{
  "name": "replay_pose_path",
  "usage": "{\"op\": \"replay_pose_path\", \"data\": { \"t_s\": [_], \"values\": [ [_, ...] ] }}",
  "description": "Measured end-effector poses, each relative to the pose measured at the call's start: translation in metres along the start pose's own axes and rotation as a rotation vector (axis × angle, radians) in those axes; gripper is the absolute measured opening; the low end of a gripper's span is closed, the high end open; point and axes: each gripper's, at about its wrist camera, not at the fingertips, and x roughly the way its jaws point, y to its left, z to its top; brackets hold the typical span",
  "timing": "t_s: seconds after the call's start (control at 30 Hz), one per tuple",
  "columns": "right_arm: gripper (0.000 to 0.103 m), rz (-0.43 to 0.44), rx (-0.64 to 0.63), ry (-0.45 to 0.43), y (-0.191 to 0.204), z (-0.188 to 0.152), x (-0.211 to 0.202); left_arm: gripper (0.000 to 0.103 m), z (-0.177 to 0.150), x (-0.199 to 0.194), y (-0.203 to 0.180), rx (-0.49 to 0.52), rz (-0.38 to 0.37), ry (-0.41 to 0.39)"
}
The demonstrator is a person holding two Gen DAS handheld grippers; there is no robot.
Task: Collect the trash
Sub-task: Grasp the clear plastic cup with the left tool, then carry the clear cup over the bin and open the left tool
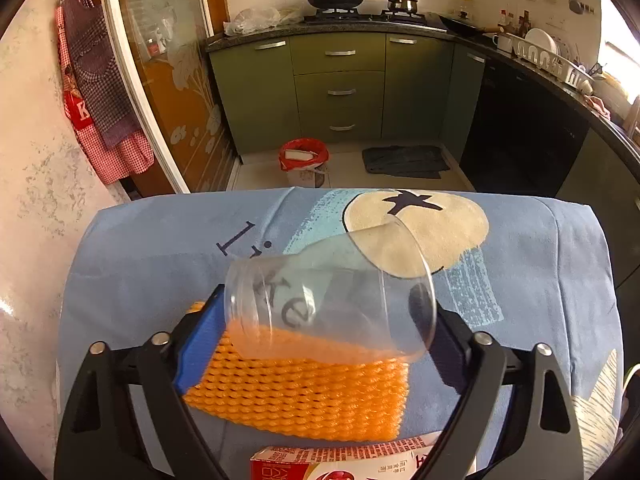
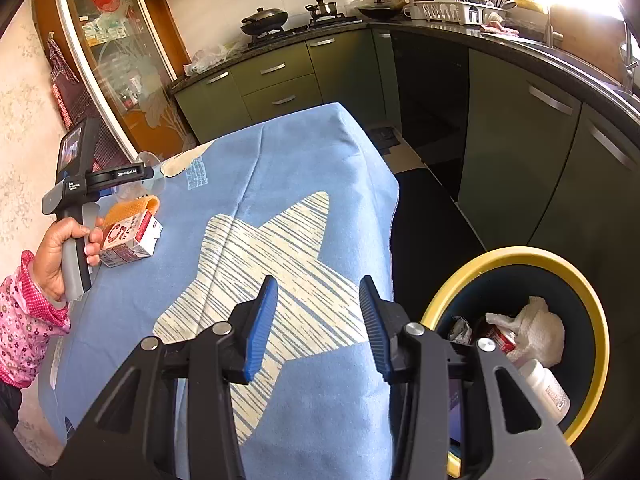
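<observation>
Kitchen, blue cloth [image 2: 304,168]; left hand-held gripper [image 1: 320,316] clamps cup [image 1: 332,300], right [image 2: 318,320] apart.

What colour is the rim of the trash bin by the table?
Yellow, around a dark blue inside; the trash bin shows best in the right wrist view.

A table draped in a light-blue cloth [image 1: 520,264] printed with pale cream star shapes and dark lettering carries the things. An orange foam mesh sleeve [image 1: 304,396] lies flat on the cloth. Just beside it, at the near edge, rests a red-and-white paper drink carton [image 1: 344,464], lying on its side [image 2: 130,238].
</observation>
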Motion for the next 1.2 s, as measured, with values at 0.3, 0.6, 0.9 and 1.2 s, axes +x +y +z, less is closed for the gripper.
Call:
{"op": "replay_pose_path", "data": {
  "t_s": [0.3, 0.6, 0.9, 1.2],
  "values": [
    [0.041, -0.001, -0.012, -0.011, 0.006, -0.002, -0.007, 0.083, -0.017, -0.040, 0.015, 0.038, -0.044, -0.077],
    [0.041, 0.002, -0.024, -0.019, 0.013, -0.006, -0.013, 0.083, -0.036, -0.096, 0.025, 0.081, -0.135, -0.144],
    [0.041, -0.020, -0.027, -0.044, 0.008, -0.013, -0.030, 0.083, -0.062, -0.159, -0.001, 0.203, -0.239, -0.192],
    [0.041, -0.057, -0.001, -0.060, -0.015, -0.028, -0.056, 0.083, -0.101, -0.214, -0.065, 0.351, -0.405, -0.192]
  ]
}}
